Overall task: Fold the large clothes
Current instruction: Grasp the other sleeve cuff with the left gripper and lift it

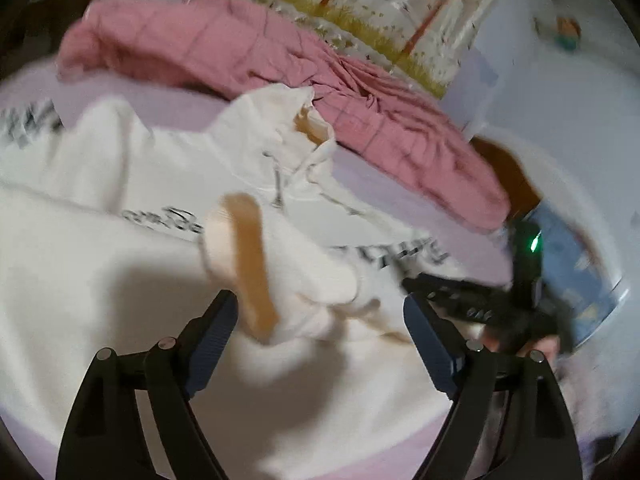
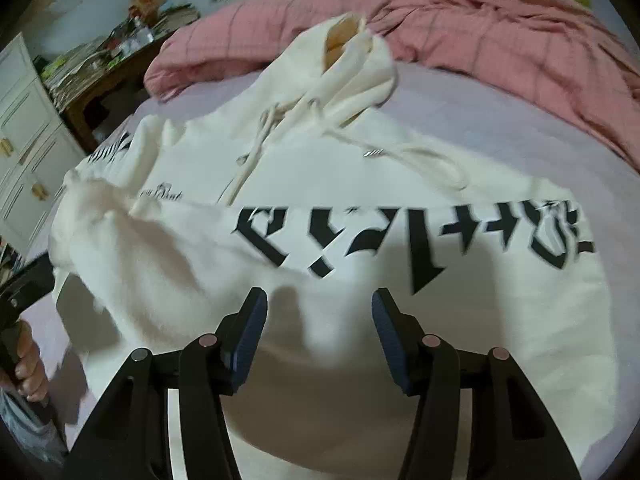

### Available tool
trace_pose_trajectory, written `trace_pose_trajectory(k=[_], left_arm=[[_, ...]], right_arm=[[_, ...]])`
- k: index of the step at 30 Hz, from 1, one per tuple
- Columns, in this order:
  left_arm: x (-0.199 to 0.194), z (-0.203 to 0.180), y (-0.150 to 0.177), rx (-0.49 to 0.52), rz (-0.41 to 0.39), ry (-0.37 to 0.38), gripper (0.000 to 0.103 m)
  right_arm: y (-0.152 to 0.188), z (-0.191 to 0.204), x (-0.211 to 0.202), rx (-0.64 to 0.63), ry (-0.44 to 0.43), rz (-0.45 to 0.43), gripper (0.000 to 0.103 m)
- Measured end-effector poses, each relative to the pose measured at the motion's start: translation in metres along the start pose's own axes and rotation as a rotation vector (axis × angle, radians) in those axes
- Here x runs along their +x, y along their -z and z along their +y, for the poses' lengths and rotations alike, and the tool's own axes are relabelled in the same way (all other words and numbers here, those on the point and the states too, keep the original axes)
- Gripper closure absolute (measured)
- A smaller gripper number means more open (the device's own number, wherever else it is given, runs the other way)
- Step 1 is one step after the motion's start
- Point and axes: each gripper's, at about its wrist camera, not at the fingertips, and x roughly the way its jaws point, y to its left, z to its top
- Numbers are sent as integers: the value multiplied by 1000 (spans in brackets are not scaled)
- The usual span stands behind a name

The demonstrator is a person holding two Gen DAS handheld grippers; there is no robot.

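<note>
left wrist view: close above the cream hooded sweatshirt with black lettering (image 1: 120, 280), facing across the bed toward the pink checked quilt (image 1: 280, 64) | right wrist view: close over its printed chest, facing the hood | shared: sweatshirt (image 2: 360, 184), quilt (image 2: 480, 20), lilac bedsheet (image 2: 460, 96)

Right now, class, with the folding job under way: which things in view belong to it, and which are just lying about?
Belongs to the job:
cream cotton hoodie with black lettering
left tongs, open
right tongs, open

Just lying about:
crumpled pink checked quilt
cluttered wooden side table
white panelled cupboard
</note>
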Motion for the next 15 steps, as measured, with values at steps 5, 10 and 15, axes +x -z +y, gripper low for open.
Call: trace_pose_trajectory(k=[5, 10, 15], left_arm=[[42, 10, -22, -115, 97, -84, 14], [63, -8, -42, 5, 69, -145, 88], [75, -64, -103, 243, -74, -238, 88]], right_arm=[[-3, -24, -25, 102, 49, -88, 46], [-1, -65, -63, 263, 166, -220, 42], [12, -107, -106, 442, 272, -403, 42]])
